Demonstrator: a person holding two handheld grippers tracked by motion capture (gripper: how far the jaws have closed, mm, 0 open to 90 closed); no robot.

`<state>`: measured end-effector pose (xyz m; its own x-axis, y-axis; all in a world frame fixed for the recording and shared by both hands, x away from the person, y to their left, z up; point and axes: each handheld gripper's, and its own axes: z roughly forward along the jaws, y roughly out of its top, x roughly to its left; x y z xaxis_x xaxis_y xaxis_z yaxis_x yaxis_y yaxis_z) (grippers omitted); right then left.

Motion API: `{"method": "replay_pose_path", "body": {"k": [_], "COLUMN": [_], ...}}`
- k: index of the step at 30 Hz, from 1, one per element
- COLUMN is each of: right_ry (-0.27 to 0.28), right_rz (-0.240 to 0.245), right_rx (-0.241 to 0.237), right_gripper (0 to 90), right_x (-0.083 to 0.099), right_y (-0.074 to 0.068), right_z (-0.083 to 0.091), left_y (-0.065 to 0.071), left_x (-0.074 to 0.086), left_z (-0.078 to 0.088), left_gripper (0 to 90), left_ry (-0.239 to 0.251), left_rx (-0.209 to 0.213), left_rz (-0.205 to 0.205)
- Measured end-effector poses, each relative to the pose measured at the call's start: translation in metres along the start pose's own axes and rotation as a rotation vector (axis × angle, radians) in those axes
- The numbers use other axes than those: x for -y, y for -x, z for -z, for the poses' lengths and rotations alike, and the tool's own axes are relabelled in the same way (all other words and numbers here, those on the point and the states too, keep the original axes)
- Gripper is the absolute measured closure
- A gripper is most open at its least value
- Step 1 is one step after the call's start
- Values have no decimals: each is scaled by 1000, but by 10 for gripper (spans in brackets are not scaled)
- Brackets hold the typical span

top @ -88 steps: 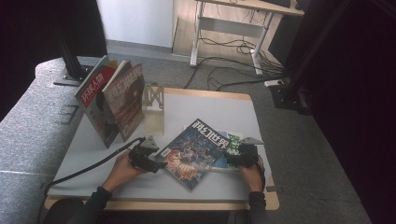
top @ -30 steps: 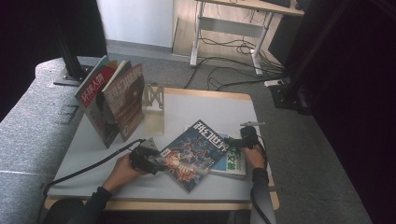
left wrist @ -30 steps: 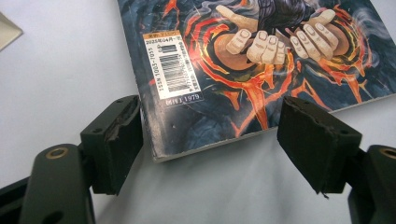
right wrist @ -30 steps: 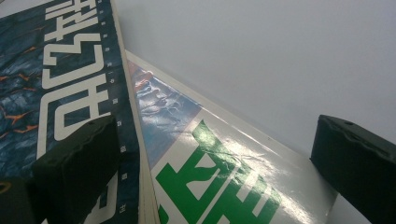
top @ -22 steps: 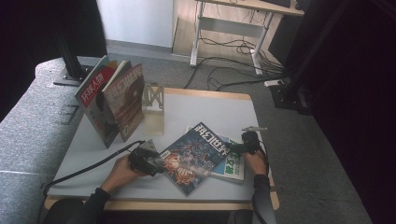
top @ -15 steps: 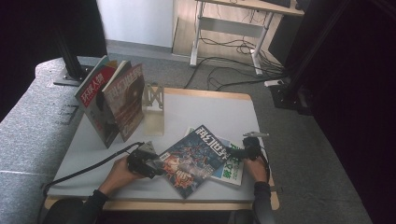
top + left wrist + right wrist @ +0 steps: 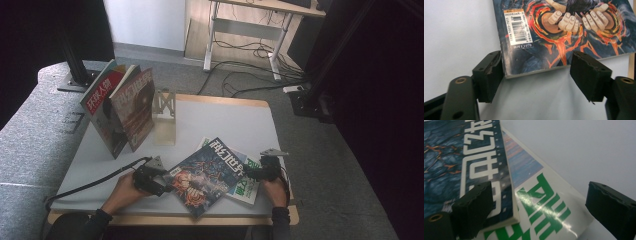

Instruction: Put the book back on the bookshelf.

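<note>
Closing my half-open left gripper (image 7: 536,82) on the dark magazine's (image 7: 205,175) near corner could drag the green magazine (image 7: 247,187) beneath.

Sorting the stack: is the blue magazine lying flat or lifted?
Flat: the blue magazine lies cover up, overlapping the green one.

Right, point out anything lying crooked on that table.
The dark-covered magazine lies askew, turned diagonal to the table edge and half covering a green-and-white magazine beneath it. Its near corner sits between the left gripper's open jaws. Nothing looks damaged.
</note>
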<state>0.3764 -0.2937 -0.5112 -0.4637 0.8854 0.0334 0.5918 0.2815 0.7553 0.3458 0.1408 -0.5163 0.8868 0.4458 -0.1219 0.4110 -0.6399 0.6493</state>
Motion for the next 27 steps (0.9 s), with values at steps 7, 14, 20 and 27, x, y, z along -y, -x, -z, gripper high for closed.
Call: {"method": "replay_pose_path", "body": {"k": [7,14,20,27], "right_ry": [-5,-17,-6,-13], "right_rz": [36,68,59,57], "right_rx": [-14,-26,5,5], "right_gripper": [110,124,122,128], "right_x": [9,10,7,8], "right_y": [-8,-15,-14,-12], "right_z": [14,12,8,11], "left_y": [-1,-3,-3,-3], "left_x": [5,7,6,6], "left_z": [6,7,6,6], "left_gripper": [389,434,437,437], "left_ry": [0,2,-2,2], "left_rx": [-17,-10,-16,-15], "left_rz": [-7,1,-5,-10]}}
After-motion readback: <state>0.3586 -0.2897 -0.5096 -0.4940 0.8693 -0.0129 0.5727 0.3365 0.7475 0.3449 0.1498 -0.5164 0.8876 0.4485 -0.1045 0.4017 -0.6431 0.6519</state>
